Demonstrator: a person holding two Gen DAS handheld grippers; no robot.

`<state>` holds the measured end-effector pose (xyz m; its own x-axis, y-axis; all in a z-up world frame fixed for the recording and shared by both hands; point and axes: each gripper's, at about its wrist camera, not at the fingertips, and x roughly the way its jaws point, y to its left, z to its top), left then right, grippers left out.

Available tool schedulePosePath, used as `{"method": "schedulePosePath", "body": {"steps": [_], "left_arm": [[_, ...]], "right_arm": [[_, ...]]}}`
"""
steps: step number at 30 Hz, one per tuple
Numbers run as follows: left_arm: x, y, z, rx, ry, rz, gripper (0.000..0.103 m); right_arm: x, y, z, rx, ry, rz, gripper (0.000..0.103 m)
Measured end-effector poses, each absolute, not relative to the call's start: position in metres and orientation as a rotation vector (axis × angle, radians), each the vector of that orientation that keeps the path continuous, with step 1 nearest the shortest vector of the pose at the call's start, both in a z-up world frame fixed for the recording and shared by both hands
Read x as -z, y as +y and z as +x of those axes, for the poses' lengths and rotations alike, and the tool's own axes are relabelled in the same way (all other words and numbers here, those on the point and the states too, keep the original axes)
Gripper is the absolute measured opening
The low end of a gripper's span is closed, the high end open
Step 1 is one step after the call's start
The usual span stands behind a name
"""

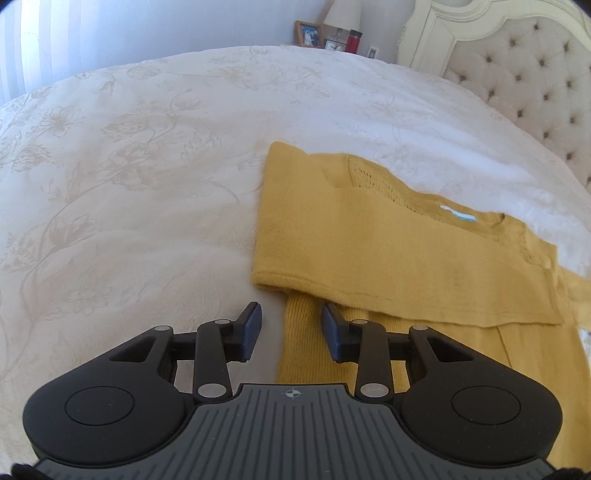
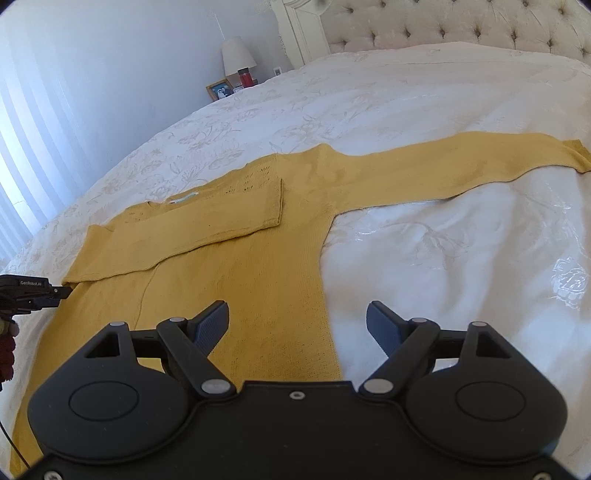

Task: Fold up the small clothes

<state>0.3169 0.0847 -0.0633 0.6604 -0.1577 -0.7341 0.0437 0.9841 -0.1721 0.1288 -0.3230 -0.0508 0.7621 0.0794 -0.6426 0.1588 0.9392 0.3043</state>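
Mustard knit sweater (image 2: pixel 229 266) lies on bedspread (image 2: pixel 443 258); both hand-held grippers (image 1: pixel 291 332) (image 2: pixel 297 325) gape, empty.

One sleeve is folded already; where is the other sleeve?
In the right wrist view the unfolded sleeve lies flat on the bedspread, stretching right from the sweater toward the headboard.

Cream floral bedspread (image 1: pixel 147 147) meets a tufted headboard (image 1: pixel 535 74); lamp (image 2: pixel 238 55) beyond (pale wall (image 2: pixel 129 55)).
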Motion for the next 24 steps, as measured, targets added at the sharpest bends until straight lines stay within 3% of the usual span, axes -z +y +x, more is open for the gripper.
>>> {"method": "schedulePosePath", "body": {"steps": [10, 16, 24], "left_arm": [[0.081, 0.104, 0.319, -0.141, 0.813, -0.058, 0.037], [0.047, 0.109, 0.302, -0.043, 0.695, -0.074, 0.035], [0.038, 0.087, 0.364, 0.074, 0.697, -0.053, 0.042]], "right_arm": [[0.057, -0.309, 0.131, 0.03, 0.713, 0.302, 0.083], [0.059, -0.304, 0.133, 0.021, 0.718, 0.296, 0.083], [0.058, -0.289, 0.132, -0.002, 0.71, 0.231, 0.083]]}}
